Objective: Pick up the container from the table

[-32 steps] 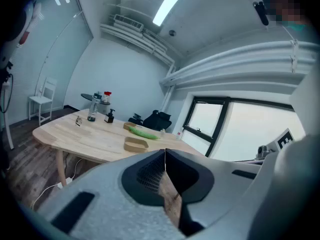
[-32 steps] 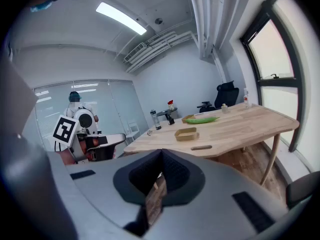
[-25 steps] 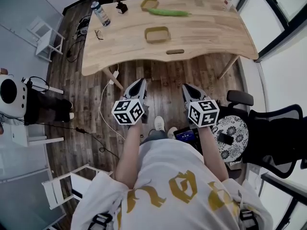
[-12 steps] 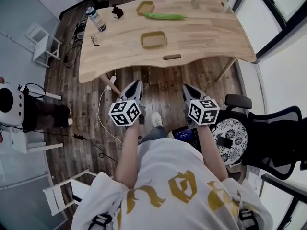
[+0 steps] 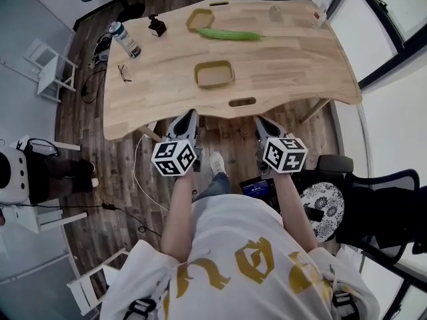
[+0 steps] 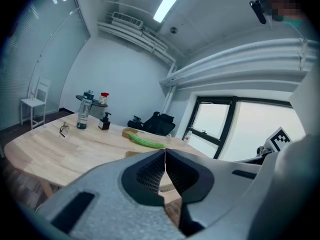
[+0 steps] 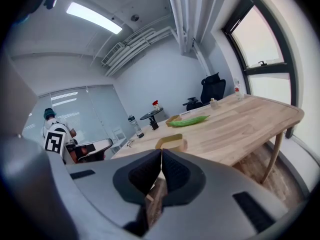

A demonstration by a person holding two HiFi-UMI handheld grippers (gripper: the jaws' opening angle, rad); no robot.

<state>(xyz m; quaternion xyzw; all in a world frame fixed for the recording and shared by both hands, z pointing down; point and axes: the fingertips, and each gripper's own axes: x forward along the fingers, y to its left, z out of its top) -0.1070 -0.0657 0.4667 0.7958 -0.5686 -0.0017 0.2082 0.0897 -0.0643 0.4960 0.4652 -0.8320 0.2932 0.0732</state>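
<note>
Near the table's front edge, mid-width, sits the container, a shallow tan tray, just behind a slot cut in the table. Further back lies a green cucumber, w/ a 2nd tray by its left end. Bottle & glasses are on the left side, well apart from the container. Both grippers hang short of the table, over the floor. Left gripper: jaws together, nothing btwn them. Right gripper: same, jaws together, empty. Neither touches the container. Right gripper view shows the container just beyond the closed tips.
</note>
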